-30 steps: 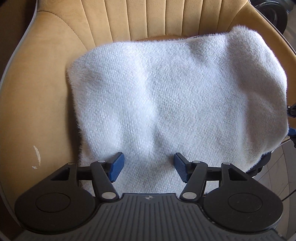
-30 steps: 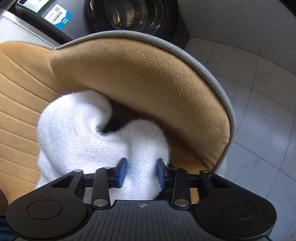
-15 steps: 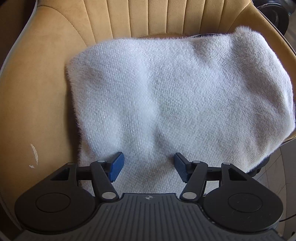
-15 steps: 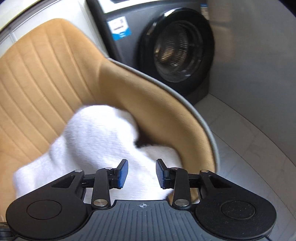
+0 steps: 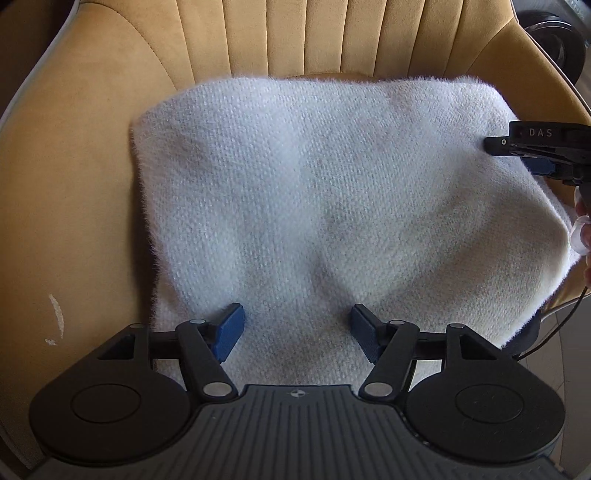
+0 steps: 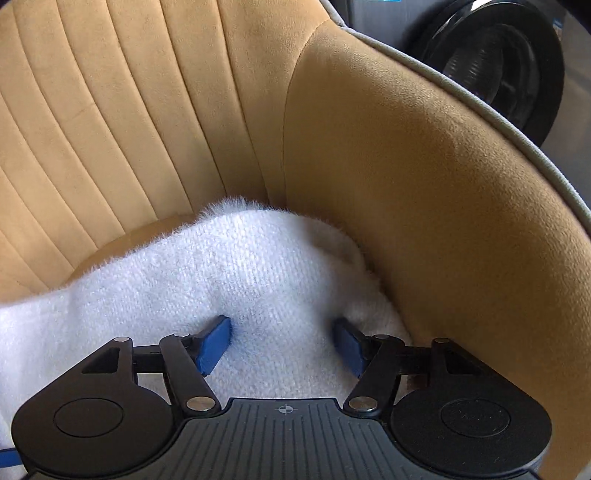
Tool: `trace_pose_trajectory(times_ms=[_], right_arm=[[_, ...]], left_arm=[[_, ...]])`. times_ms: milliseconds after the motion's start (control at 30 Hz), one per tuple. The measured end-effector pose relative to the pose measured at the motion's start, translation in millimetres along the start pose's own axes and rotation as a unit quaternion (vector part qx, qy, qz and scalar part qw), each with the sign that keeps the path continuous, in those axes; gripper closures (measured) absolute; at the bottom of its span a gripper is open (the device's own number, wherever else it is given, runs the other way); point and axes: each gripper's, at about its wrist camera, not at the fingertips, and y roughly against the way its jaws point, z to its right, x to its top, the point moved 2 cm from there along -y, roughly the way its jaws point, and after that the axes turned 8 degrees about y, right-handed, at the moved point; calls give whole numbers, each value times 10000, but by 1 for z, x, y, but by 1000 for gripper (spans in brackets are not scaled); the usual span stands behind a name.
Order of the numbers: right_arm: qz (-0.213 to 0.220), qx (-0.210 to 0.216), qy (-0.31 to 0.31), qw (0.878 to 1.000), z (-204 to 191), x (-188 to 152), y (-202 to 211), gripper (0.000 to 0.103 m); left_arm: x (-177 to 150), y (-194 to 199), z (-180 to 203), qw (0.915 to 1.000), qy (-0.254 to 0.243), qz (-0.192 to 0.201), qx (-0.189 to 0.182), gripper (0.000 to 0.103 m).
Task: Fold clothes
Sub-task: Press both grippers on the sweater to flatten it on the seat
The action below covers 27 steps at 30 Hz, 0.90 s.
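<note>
A folded white fuzzy knit garment (image 5: 332, 206) lay flat on the seat of a tan upholstered chair (image 5: 74, 166), covering most of the seat. Its far edge ran just in front of the ribbed backrest (image 5: 332, 33), and its near right corner overhung the seat edge. A dark item (image 5: 526, 334) showed beneath that corner; it could not be identified.

The left hand-held gripper (image 5: 297, 326) sat over the near edge of the garment. Its blue pads (image 5: 229, 330) stood well apart, with knit fabric visible between them and nothing clamped. A white scuff mark (image 5: 55, 315) marked the seat to the left of the garment.

In the left wrist view, the right hand-held gripper (image 5: 532, 155) entered from the right edge at the garment's far right corner. A black body marked "DAS" and one blue pad were visible there. Fingertips (image 5: 581, 229) of the person showed at the right edge, below that gripper, with a thin dark cable (image 5: 554, 332) beneath them.

In the right wrist view, the right hand-held gripper (image 6: 282, 341) had its jaws spread apart, and a raised hump of the garment (image 6: 258, 280) lay between the pads without being pinched. The curved armrest wall (image 6: 424, 206) of the chair rose just beside the garment on the right. A dark round washing machine door (image 6: 498, 66) stood beyond the chair rim.
</note>
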Motion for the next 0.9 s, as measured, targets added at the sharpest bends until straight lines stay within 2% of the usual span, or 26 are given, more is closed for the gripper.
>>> trace_pose_trajectory(times_ms=[67,133,200,467,633,900], right_arm=[[-11,36,-104,9999,0,2,1,38],[8,122,-132,9998,-2,2,9,32],[35,225,-137,9996,-6,1,18,16],[111,349,-39,9993,-25,-4,48,2],[-16,309,112,9995,-33,-10,44,1],[-300,17,364,9989,-36,-24,21,1]], left_arm=[[4,-3,0,10000,46,-53,-51,29],[7,-6,1,9998,96,-114,-109,19],[5,-9,0,9996,105,-191,-154,12],[14,-17,1,9993,133,-316,-159,5],[21,-18,0,9992,234,-250,-212,0],[28,-36,-2,9992,171,-336,-119,0]])
